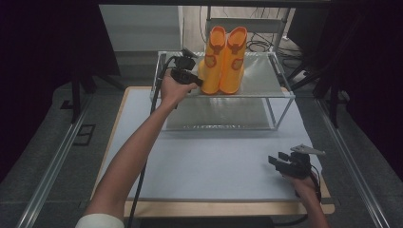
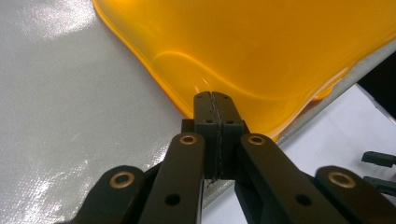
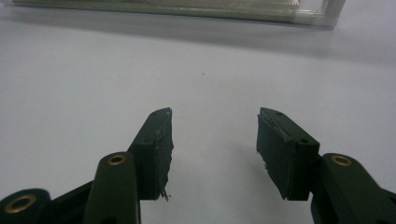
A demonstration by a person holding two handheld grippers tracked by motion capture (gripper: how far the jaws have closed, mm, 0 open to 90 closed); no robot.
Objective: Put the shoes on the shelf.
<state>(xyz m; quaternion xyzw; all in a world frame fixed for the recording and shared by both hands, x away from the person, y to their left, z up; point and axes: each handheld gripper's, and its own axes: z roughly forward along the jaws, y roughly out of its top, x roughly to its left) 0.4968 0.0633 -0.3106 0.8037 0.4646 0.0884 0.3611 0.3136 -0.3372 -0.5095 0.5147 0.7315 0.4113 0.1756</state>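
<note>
A pair of orange rubber boots stands upright on the top level of a clear two-level shelf at the back of the table. My left gripper is up at the shelf's left side, right beside the left boot. In the left gripper view its jaws are pressed together with nothing between them, and my left gripper's tips touch the lower edge of the orange boot. My right gripper rests low near the table's front right. In its own view my right gripper is open over bare white mat.
A white mat covers the wooden table in front of the shelf. The shelf's lower level holds nothing. Metal rails run along both sides of the table, and dark stands and cables sit behind the shelf.
</note>
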